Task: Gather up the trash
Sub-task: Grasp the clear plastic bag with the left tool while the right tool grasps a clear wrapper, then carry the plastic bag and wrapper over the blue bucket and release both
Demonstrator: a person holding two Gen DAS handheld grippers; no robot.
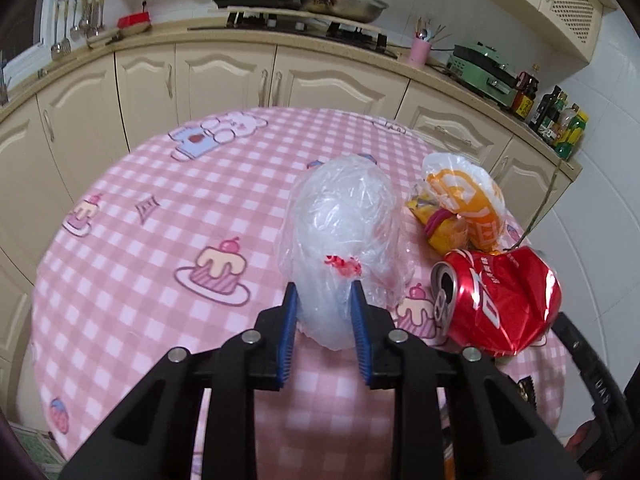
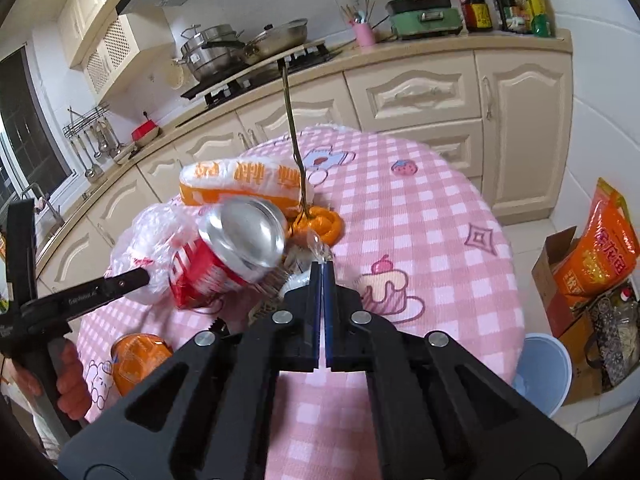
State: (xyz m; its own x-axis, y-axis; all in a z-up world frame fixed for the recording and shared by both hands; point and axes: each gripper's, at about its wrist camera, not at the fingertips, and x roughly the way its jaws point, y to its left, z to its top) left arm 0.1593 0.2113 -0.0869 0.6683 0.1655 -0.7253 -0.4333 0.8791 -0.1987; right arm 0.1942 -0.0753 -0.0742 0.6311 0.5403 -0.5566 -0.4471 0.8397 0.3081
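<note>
Trash lies heaped on the right half of the pink-checked worktop (image 1: 168,216), and going left to right in the left wrist view it starts with a crumpled clear plastic bag (image 1: 344,232), red print on its front, lying dead ahead at twelve o'clock from the left hand-held gripper (image 1: 324,300). Its blue pads bracket the bag's near end, jaws drawn in around the film, and they look to be pinching it. The bag's long axis runs away from that gripper, near end to far end, so the left hand is plainly the nearer one for it. At about one o'clock sits an orange-and-white printed bag (image 1: 476,204) with a yellow wrapper (image 1: 436,224) tucked against it; its large characters are too distorted to read. At roughly three o'clock a crushed red soda can (image 1: 496,304) lies on its side, mouth toward the clear bag, white lettering on it unreadable. In the right wrist view, the right hand-held gripper (image 2: 322,268) has its jaws pressed together, apparently nipping a scrap of clear film (image 2: 318,246) at the tips, though the hold is hard to confirm. The can's base faces it at ten o'clock. A pale blue bin (image 2: 548,372) stands on the floor at four o'clock, the likely place for all this.
</note>
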